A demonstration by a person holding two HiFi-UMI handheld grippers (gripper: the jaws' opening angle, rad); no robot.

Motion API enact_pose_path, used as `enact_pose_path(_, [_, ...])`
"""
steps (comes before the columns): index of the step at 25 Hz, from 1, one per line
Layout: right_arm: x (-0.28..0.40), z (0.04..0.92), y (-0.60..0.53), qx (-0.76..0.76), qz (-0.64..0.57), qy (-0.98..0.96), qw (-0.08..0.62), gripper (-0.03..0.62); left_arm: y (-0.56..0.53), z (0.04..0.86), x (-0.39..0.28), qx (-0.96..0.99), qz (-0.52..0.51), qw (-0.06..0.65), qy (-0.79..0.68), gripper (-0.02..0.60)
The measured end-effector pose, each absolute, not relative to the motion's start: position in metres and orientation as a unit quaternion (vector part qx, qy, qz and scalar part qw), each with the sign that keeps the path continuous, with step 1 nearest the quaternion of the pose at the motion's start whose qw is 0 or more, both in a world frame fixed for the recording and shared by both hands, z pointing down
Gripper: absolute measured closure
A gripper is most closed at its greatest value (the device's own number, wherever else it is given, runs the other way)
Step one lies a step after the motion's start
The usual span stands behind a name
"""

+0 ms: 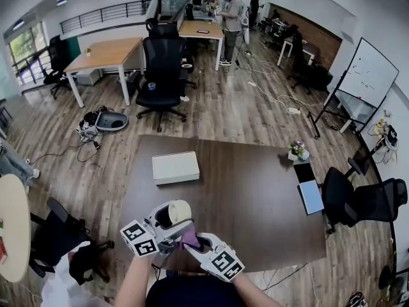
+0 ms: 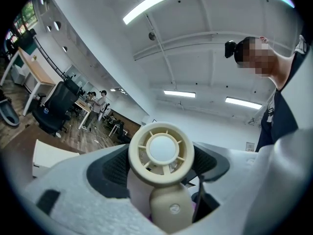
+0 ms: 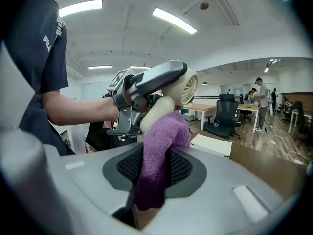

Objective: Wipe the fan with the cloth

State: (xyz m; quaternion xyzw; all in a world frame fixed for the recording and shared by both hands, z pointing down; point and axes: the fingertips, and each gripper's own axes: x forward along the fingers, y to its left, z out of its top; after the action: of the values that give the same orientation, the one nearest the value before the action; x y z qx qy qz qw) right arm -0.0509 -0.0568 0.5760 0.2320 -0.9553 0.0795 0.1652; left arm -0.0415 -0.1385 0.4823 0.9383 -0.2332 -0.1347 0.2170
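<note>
A small cream fan (image 1: 173, 213) is held above the near edge of the brown table (image 1: 255, 197), with my left gripper (image 1: 165, 228) shut on its stand. In the left gripper view the round grille of the fan (image 2: 161, 150) faces the camera, its stand clamped between the pads of the left gripper (image 2: 165, 190). My right gripper (image 1: 195, 242) is shut on a purple cloth (image 1: 189, 238). In the right gripper view the cloth (image 3: 157, 153) sticks up from the right gripper (image 3: 155, 173) and presses against the neck of the fan (image 3: 168, 98), just below its head.
A white box (image 1: 175, 167) lies on the table's far left part. A small flower pot (image 1: 298, 149) and a light-blue notebook (image 1: 311, 196) sit at the right edge. A black office chair (image 1: 364, 200) stands right of the table, another chair (image 1: 61, 235) left.
</note>
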Motion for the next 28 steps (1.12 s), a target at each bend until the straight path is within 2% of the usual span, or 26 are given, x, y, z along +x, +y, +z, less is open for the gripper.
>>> enact_pose_path(18, [0.002, 0.548, -0.106, 0.314, 0.124, -0.937, 0.088, 0.479, -0.103, 0.526, -0.006, 0.966, -0.024, 0.192, -0.172, 0.204])
enact_pose_path(28, [0.018, 0.554, -0.109, 0.331, 0.143, -0.929, 0.079, 0.479, -0.1, 0.554, -0.003, 0.967, 0.025, 0.182, -0.179, 0.204])
